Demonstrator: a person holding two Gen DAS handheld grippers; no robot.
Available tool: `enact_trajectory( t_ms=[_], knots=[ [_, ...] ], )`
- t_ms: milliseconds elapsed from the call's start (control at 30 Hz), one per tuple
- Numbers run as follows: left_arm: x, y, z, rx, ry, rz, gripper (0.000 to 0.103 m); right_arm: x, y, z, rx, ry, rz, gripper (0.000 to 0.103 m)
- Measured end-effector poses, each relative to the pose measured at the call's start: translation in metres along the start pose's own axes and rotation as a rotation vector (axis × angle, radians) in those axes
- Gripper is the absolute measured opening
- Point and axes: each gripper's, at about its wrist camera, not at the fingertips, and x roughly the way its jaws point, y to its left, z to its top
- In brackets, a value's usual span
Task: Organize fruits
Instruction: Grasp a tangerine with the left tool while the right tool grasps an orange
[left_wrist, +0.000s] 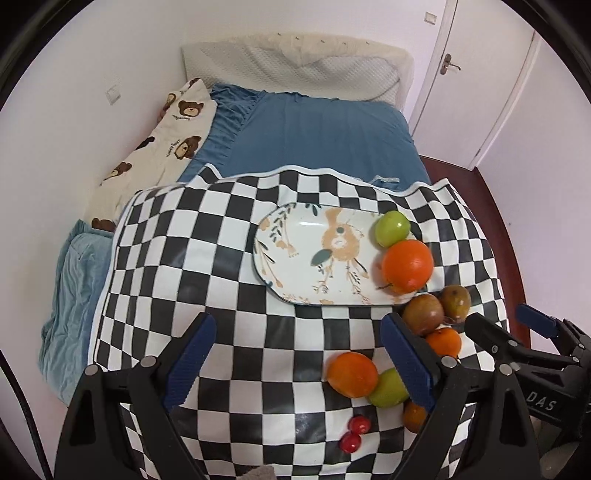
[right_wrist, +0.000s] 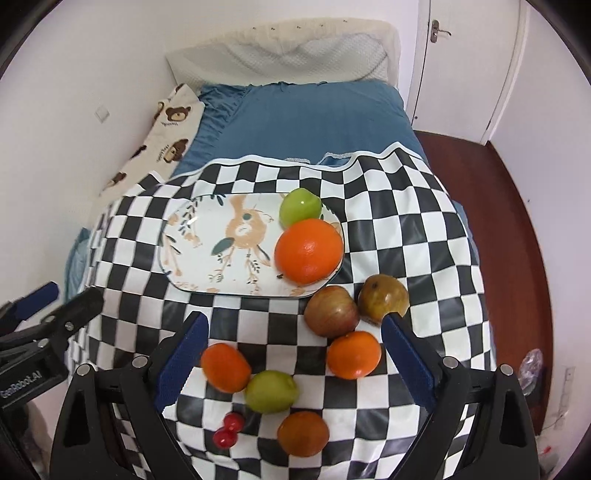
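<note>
A white oval plate (right_wrist: 207, 240) with a bear drawing lies on the checkered cloth; it also shows in the left wrist view (left_wrist: 303, 254). On its right end sit a green apple (right_wrist: 300, 207) and a large orange (right_wrist: 309, 250). Loose on the cloth in front are two brownish fruits (right_wrist: 331, 311), (right_wrist: 383, 298), two small oranges (right_wrist: 354, 354), (right_wrist: 225, 367), a green apple (right_wrist: 271, 391), a dark orange (right_wrist: 303, 432) and two red cherries (right_wrist: 229, 430). My right gripper (right_wrist: 295, 354) is open above the loose fruits. My left gripper (left_wrist: 295, 358) is open and empty, left of them.
The checkered cloth (right_wrist: 406, 229) covers a small table beside a bed with a blue sheet (right_wrist: 303, 118). A bear-print pillow (right_wrist: 166, 133) lies along the wall. A white door (right_wrist: 461, 55) and red-brown floor (right_wrist: 498, 192) are at the right.
</note>
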Motion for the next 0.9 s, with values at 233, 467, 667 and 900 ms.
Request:
enact_trajectory(
  t_ms=[233, 467, 667, 900],
  knots=[
    [0.056, -0.015, -0.017, -0.021, 0.171, -0.044, 0.091, 0.012, -0.039, -0.01, 0.121, 0.045, 0.026, 0.097],
    [0.141, -0.035, -0.04, -0.077, 0.433, -0.142, 0.091, 0.071, -0.095, -0.027, 0.267, 0.184, 0.04, 0.097],
    [0.181, -0.05, -0.048, -0.118, 0.546, -0.182, 0.091, 0.109, -0.116, -0.045, 0.332, 0.258, 0.048, 0.097],
    [0.189, -0.053, -0.055, -0.118, 0.5, -0.147, 0.058, 0.135, -0.128, -0.052, 0.394, 0.305, 0.075, 0.097]
  ],
)
